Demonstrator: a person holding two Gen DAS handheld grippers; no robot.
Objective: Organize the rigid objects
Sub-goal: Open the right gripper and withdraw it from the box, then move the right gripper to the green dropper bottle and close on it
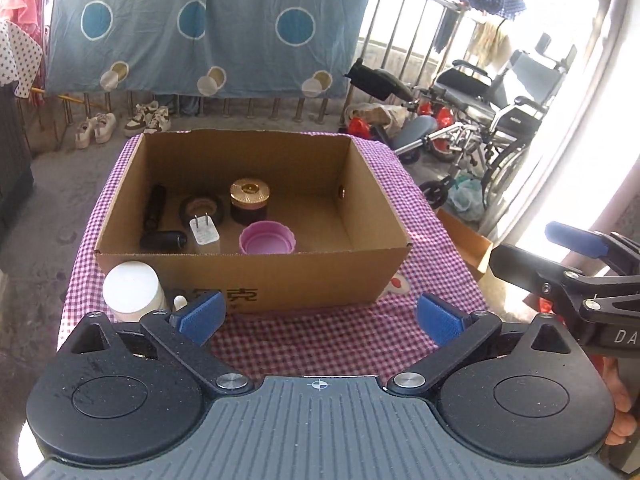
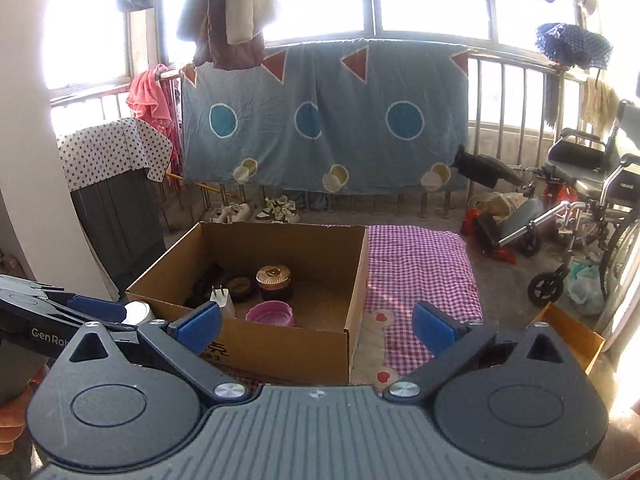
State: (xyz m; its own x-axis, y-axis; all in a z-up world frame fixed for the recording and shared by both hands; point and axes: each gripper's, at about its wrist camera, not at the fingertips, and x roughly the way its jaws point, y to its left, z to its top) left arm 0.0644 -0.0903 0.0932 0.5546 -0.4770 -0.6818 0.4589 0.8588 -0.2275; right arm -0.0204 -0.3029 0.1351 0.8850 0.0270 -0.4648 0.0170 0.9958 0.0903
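Observation:
An open cardboard box (image 1: 256, 276) stands on a purple checked cloth (image 1: 320, 336). Inside lie a pink lid (image 1: 267, 237), a gold-topped dark jar (image 1: 249, 200), a white plug adapter (image 1: 205, 233), a dark ring (image 1: 200, 208) and two black cylinders (image 1: 156, 206). A white jar (image 1: 132, 292) stands outside the box at its front left corner. My left gripper (image 1: 320, 318) is open and empty, in front of the box. My right gripper (image 2: 316, 322) is open and empty, at the box's (image 2: 280, 348) front right corner. The pink lid (image 2: 270, 313) and the gold-topped jar (image 2: 274, 280) show there too.
A railing with a hanging blue blanket (image 2: 324, 120) runs behind the table. Shoes (image 1: 148, 118) sit on the floor below it. A wheelchair (image 1: 500, 100) and clutter stand to the right. A small cardboard box (image 2: 572, 332) sits on the floor right of the table.

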